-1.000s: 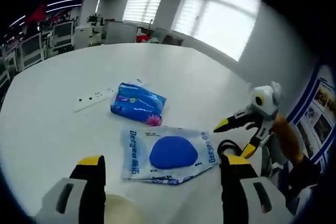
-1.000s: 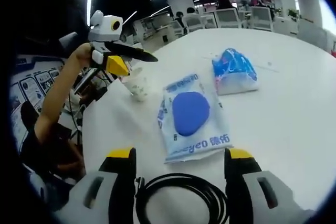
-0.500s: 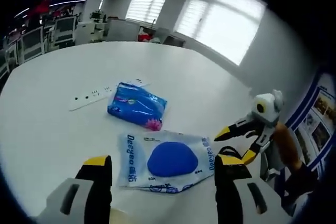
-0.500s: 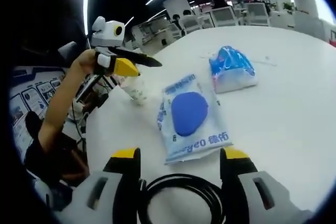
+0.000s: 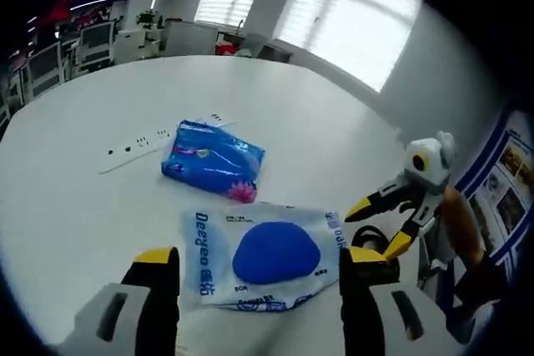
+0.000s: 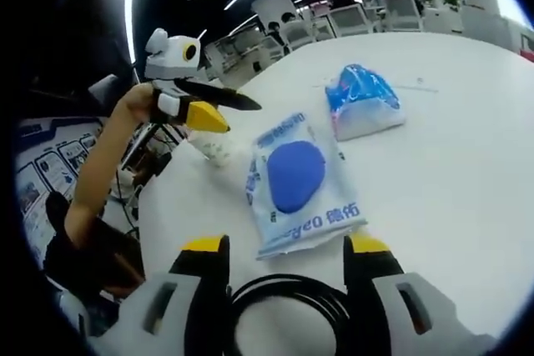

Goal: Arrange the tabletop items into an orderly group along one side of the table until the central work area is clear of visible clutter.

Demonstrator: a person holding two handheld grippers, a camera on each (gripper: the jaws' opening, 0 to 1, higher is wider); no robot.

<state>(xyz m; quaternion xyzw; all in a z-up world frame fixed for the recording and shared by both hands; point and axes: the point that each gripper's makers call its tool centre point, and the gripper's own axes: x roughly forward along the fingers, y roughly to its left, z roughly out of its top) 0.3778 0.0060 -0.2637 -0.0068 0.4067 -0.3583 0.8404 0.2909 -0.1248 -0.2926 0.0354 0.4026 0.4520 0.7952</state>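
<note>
The white counter carries a flat white packet with a blue oval centre; take that packet as the landmark. In the left gripper view the left claw hangs over the packet's near edge with its jaws spread wide and nothing between them; the packet lies between and just beyond the tips, its long axis running across the view from one jaw toward the other. Past the packet's far edge, almost touching it, sits a blue pack of tissues, its long side slanted relative to the packet. Farther still, a white power strip lies flat, its length slanting away from the tissue pack.

In the right gripper view the right claw is also parted and empty, a coil of black cable resting between its jaws. The packet lies just beyond the coil, lengthwise away from the claw. A clear cup stands beside the packet, under the other claw.
</note>
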